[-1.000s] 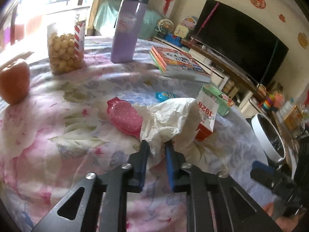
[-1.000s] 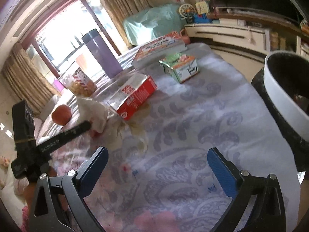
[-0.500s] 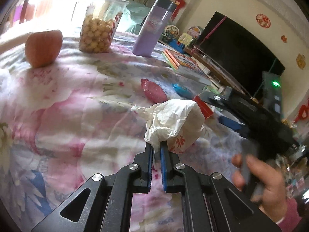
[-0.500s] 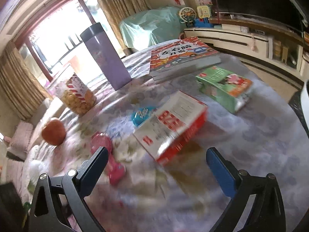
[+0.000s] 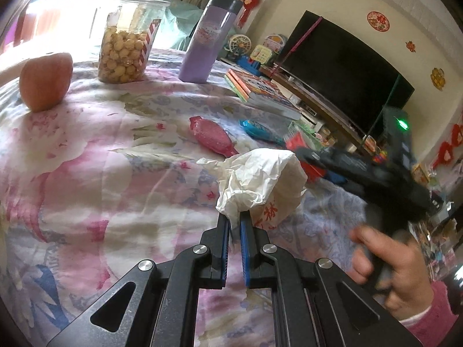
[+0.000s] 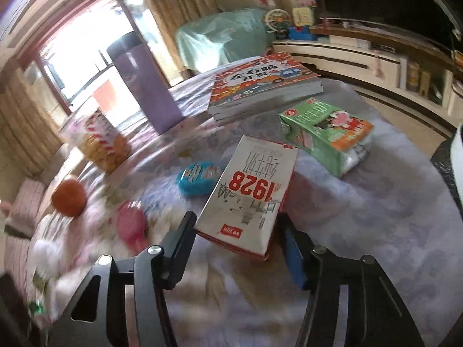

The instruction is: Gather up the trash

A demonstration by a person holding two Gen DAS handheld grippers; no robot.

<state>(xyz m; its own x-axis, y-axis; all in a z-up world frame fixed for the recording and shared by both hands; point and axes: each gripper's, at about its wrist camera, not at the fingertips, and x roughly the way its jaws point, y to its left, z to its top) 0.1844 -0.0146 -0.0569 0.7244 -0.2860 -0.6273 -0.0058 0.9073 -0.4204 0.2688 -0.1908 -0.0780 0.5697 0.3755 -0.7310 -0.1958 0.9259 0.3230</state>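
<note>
My left gripper [image 5: 234,225] is shut on a crumpled white paper wrapper [image 5: 260,176], which stands up off the flowered tablecloth [image 5: 86,173]. In the right wrist view a flattened red-and-white carton [image 6: 251,190] marked 1928 lies on the cloth. My right gripper [image 6: 237,225] has its jaws closing on the carton's near end, one finger against each side. The left wrist view shows that gripper as a blurred black tool held by a hand [image 5: 387,263]. A pink wrapper [image 5: 212,138] and a blue wrapper [image 5: 257,128] lie beyond the paper.
A green carton [image 6: 327,136] lies right of the red one, with stacked books [image 6: 260,84] behind. A purple bottle [image 5: 207,46], a snack jar [image 5: 127,46] and an apple [image 5: 44,81] stand at the far side. A white bin rim [image 6: 458,156] shows at the right edge.
My right gripper came up to the red-and-white carton and its wide jaws narrowed around it. My left gripper pulled the white paper back from the carton, then held still.
</note>
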